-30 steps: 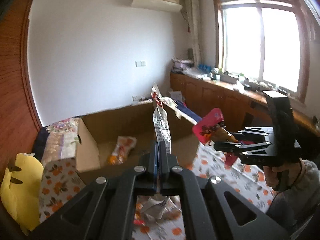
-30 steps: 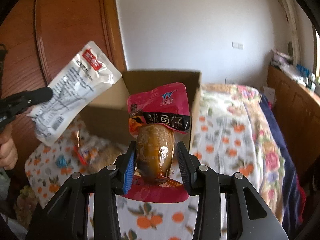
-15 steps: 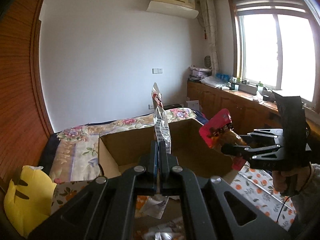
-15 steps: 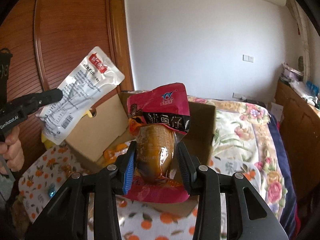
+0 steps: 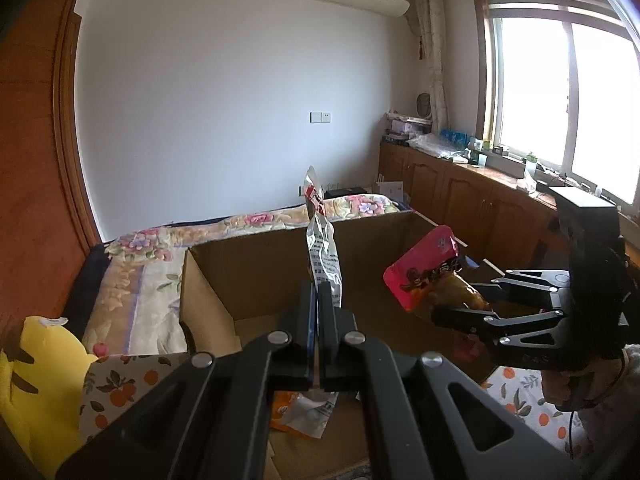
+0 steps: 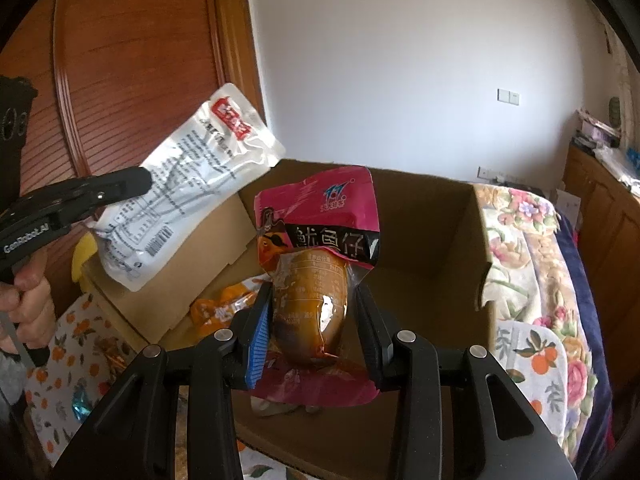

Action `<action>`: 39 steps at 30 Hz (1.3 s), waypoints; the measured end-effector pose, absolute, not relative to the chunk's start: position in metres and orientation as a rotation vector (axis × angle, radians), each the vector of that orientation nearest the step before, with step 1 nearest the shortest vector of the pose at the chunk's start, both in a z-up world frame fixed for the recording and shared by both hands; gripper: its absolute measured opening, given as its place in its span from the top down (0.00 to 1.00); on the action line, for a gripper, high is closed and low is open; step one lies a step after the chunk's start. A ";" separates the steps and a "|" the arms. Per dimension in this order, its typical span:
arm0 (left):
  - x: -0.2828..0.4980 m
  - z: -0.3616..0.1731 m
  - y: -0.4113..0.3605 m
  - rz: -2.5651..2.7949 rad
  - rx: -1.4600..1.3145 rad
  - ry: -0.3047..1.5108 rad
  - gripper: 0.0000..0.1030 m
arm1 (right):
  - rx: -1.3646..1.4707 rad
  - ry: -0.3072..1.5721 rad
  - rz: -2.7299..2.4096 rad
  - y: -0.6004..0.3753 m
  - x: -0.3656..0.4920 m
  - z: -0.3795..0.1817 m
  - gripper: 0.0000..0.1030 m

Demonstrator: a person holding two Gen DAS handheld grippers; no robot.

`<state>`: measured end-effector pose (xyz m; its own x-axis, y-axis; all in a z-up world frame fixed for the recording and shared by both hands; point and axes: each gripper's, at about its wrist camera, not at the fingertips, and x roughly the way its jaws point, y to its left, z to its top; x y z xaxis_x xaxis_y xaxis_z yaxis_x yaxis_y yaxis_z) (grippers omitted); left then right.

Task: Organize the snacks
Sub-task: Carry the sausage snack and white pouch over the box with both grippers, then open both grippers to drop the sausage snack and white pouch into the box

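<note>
— Where were the snacks when you looked?

— Both in the air, over the cardboard box (image 6: 448, 232); the pink squid packet (image 6: 316, 264) stood upright in the right gripper (image 6: 312, 320), whose fingers were pinching its bulging brown middle from either side; the white pouch (image 6: 188, 184) stuck out of the left gripper (image 5: 318, 304), whose fingers were pressed together on its lower edge, so it stood up thin and edge-on from that side.

— And the box itself?

— Open-topped, sitting on a bed with an orange-print sheet (image 6: 540, 360); an orange packet (image 6: 220, 304) lay on its floor already; a yellow plush toy (image 5: 28, 368) was just beside it, outside the wall.

— What worried you?

— Mostly the white pouch; it was caught only by its edge and leaned out toward the near flap, so I judged that if it were let go from there it might land on the flap or slide down outside onto the sheet; the pink packet seemed safer, being over the middle, though a slick, rounded pack like that could squirt out of a side pinch; the two grippers were also near each other, and a careless swing might have knocked one snack against the other.
</note>
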<state>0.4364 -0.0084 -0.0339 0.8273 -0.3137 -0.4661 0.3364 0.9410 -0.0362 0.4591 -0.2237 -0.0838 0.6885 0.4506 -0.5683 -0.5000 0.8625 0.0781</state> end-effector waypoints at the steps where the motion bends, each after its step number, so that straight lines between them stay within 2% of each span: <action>1: 0.438 -0.035 -0.009 -0.344 0.049 0.490 1.00 | -0.087 0.615 0.532 -0.223 0.460 -0.086 0.62; 12: 0.445 -0.055 -0.022 -0.353 0.050 0.520 1.00 | -0.090 0.617 0.552 -0.220 0.460 -0.093 0.61; 22: 0.446 -0.065 -0.029 -0.351 0.044 0.559 0.94 | -0.092 0.611 0.562 -0.221 0.462 -0.095 0.58; 33: 0.433 -0.060 -0.026 -0.349 0.059 0.561 0.92 | -0.098 0.605 0.541 -0.218 0.459 -0.094 0.55; 39: 0.410 -0.044 -0.017 -0.352 0.060 0.550 0.92 | -0.108 0.587 0.528 -0.215 0.445 -0.073 0.55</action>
<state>0.4103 -0.0171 -0.0443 0.7944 -0.3111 -0.5217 0.3429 0.9386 -0.0375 0.4448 -0.2149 -0.0729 0.7045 0.4437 -0.5539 -0.5040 0.8623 0.0497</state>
